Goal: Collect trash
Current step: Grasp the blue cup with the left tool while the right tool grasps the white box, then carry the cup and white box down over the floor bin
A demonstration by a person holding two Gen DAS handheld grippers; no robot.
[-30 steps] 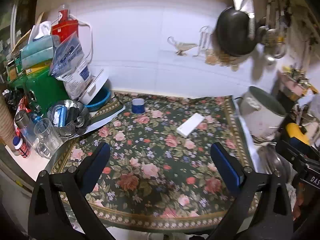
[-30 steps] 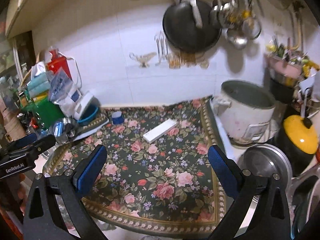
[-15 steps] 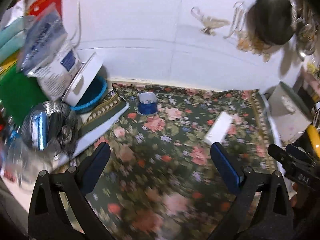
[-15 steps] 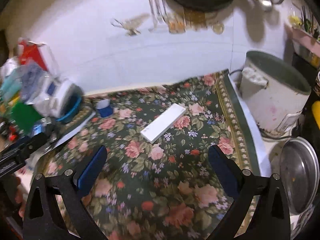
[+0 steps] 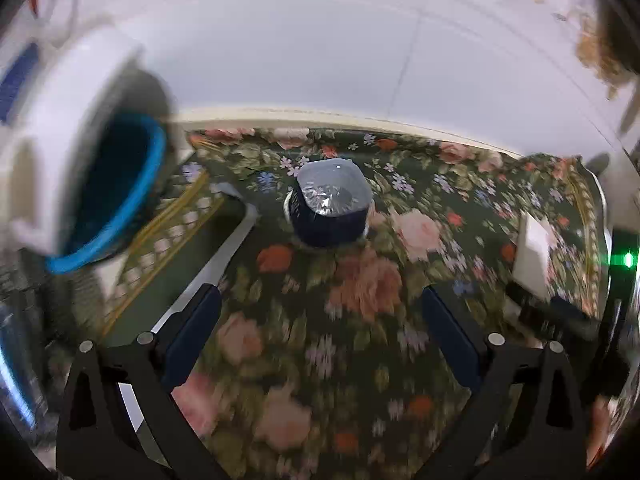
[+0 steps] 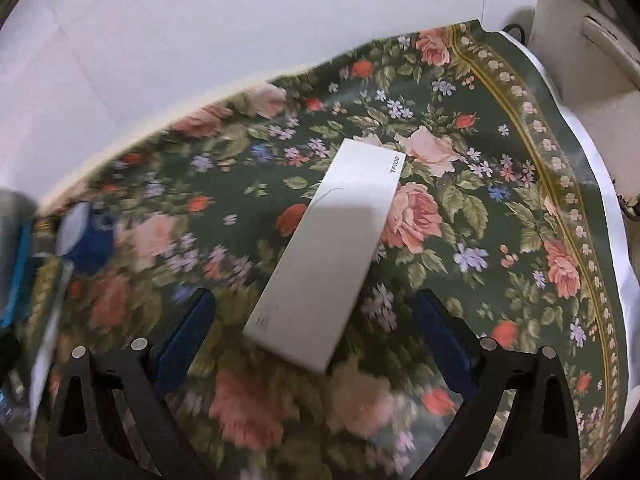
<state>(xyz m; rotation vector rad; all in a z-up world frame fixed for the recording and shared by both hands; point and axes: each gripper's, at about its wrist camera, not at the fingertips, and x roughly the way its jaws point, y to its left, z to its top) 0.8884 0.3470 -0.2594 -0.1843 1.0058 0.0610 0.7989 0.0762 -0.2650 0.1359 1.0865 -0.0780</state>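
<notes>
Lying flat: white box (image 6: 329,249), open floral cloth (image 6: 472,208) all round.

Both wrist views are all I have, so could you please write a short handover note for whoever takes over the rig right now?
Left gripper: open, empty, aimed at the small dark blue tub with a clear film lid on the green floral tablecloth.
Right gripper: open, jaws just narrowed slightly, touching nothing, above the near end of the flat white rectangular box.
Done: nothing collected yet.
Left: grasp tub and box, then bin them; no trash bin is in view.
</notes>
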